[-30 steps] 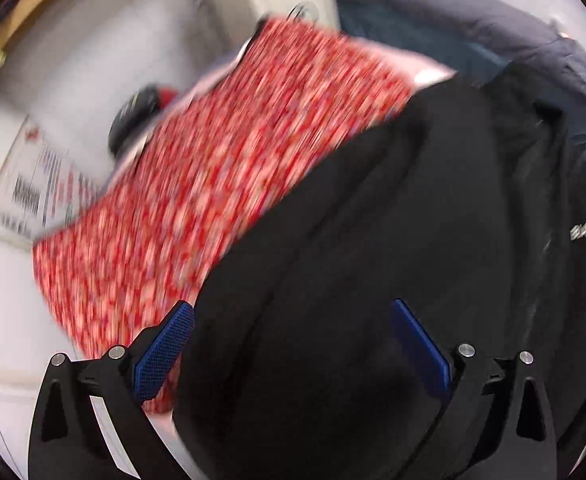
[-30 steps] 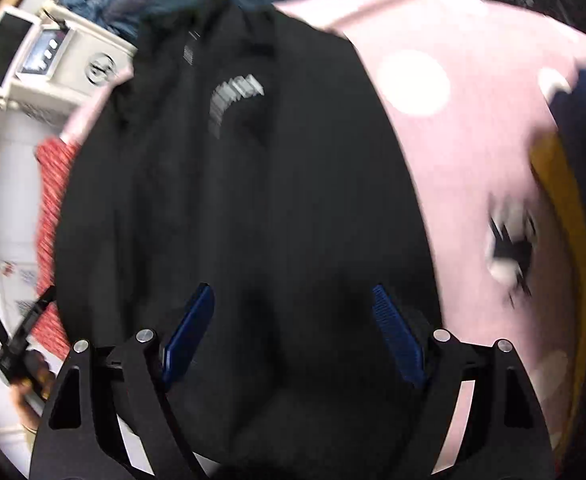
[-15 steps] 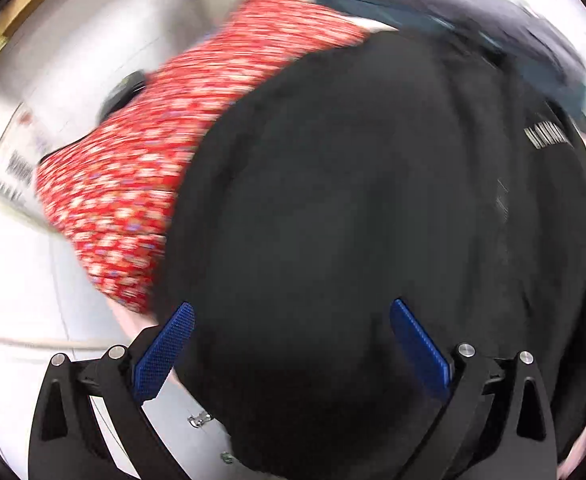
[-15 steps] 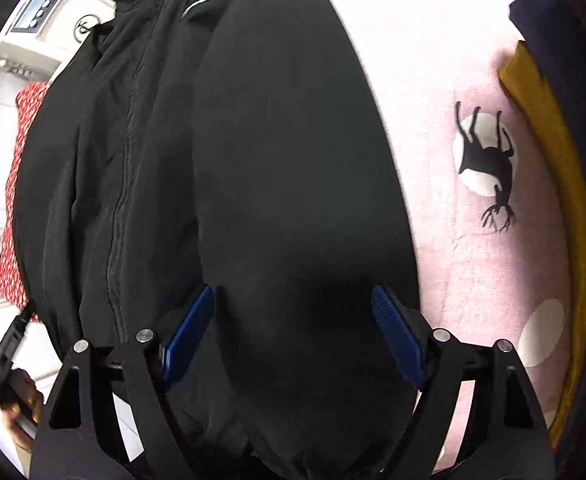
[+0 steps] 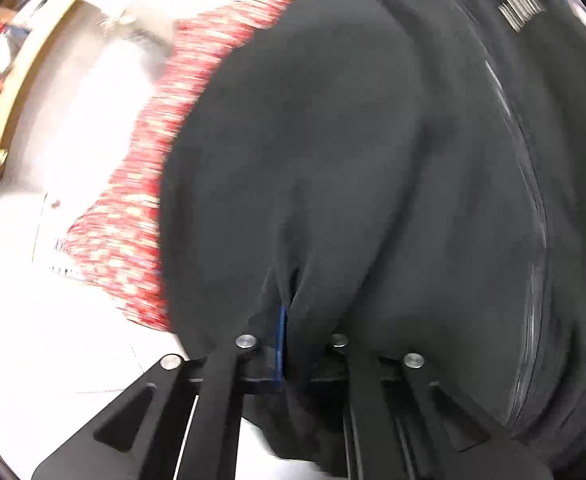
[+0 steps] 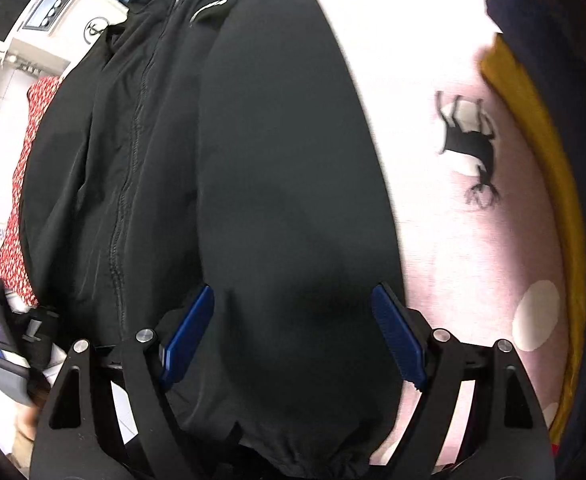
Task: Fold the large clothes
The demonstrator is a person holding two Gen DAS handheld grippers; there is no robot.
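left claw is pinching the hem of the black jacket, right claw hangs spread over the same hem. jacket lies zipped and flat on the pink blanket; looks barely started, every fold is left.

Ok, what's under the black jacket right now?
The black jacket lies on a pink patterned sheet, and overlaps a red floral cloth at its left edge. Whatever lies beneath its middle is covered.
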